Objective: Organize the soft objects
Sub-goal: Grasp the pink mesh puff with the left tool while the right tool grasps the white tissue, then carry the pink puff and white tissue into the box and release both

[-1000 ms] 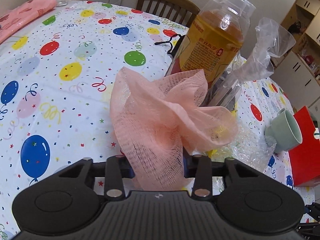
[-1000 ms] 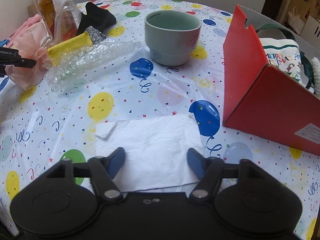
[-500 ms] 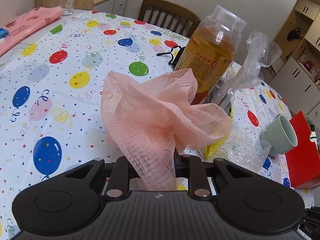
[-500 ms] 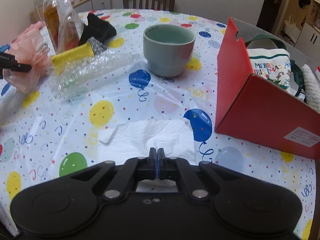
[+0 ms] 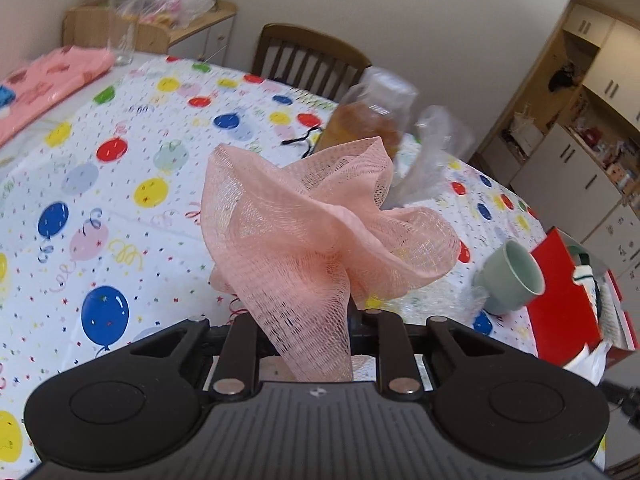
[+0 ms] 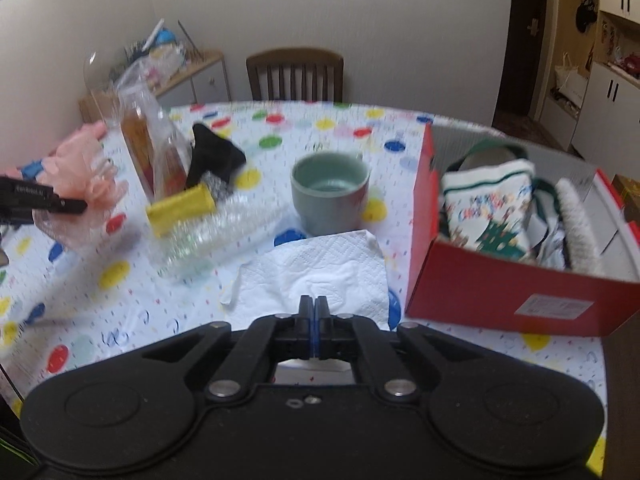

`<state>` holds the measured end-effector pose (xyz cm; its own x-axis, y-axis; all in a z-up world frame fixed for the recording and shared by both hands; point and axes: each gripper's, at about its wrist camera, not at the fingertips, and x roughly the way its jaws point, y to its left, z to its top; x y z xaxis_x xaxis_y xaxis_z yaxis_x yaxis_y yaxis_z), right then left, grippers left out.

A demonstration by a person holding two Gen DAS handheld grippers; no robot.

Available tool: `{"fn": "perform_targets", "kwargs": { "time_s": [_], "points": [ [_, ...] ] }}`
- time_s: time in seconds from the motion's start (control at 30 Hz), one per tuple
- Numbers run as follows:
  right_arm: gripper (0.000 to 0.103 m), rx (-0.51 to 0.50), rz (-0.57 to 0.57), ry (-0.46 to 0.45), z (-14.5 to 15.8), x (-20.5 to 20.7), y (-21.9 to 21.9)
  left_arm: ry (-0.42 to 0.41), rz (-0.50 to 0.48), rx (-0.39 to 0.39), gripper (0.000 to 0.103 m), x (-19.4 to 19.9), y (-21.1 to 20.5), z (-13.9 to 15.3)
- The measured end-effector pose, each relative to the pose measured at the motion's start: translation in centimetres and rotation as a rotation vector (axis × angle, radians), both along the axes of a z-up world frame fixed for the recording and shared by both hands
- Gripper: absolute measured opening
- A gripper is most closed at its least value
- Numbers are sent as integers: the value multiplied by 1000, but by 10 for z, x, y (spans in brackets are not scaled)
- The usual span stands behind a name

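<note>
A pink mesh bath pouf (image 5: 320,232) hangs above the balloon-print tablecloth, with my left gripper (image 5: 310,322) shut on its lower bunch. The mesh hides the fingertips. In the right wrist view the same pouf (image 6: 80,172) and the left gripper's side show at the far left. My right gripper (image 6: 314,306) is shut on the near edge of a white paper napkin (image 6: 320,268), which is lifted and droops away from the jaws. To the right stands an open red box (image 6: 500,304) holding a Christmas-print bag (image 6: 488,208) and a white fuzzy item (image 6: 576,220).
A green cup (image 6: 328,196) stands behind the napkin. Left of it lie bubble wrap with a yellow roll (image 6: 180,208), a black cloth (image 6: 212,152) and a bagged bottle (image 6: 144,144). A folded pink cloth (image 5: 52,76) lies far left; a chair (image 5: 312,64) stands behind the table.
The right gripper's jaws closed on the napkin's edge and lifted it off the table. The left gripper tightened on the pouf and rose with it. Both views now look from higher up.
</note>
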<state>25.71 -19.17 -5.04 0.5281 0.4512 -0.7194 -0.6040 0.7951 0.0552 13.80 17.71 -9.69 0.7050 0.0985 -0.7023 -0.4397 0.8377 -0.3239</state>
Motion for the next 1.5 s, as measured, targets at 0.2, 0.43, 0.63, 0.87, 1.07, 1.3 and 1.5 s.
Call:
{"fn": "perform_targets", "kwargs": {
  "time_s": [0.2,0.43,0.63,0.87,1.07,1.3,1.5],
  "points": [
    [0,60,-17,-47,31,2,-16,-28,-65,9,20,-1,-24,28],
    [0,113,-47,-118,64,13,-41,-53,-182,39,20,11,-67,61],
    [0,143,-78,-154,81,34,-71,-80,-286,69,20,36,-117,85],
    [0,165,-121,-175,89,63,-113,-96,-397,98,20,74,-184,99],
    [0,158,-139,-178,85,84,-145,-87,-474,124,20,111,-242,100],
    [0,146,-153,-175,80,109,-179,-77,-543,149,20,155,-299,98],
    [0,125,-156,-152,65,134,-198,-43,-568,177,20,198,-341,86]
  ]
}}
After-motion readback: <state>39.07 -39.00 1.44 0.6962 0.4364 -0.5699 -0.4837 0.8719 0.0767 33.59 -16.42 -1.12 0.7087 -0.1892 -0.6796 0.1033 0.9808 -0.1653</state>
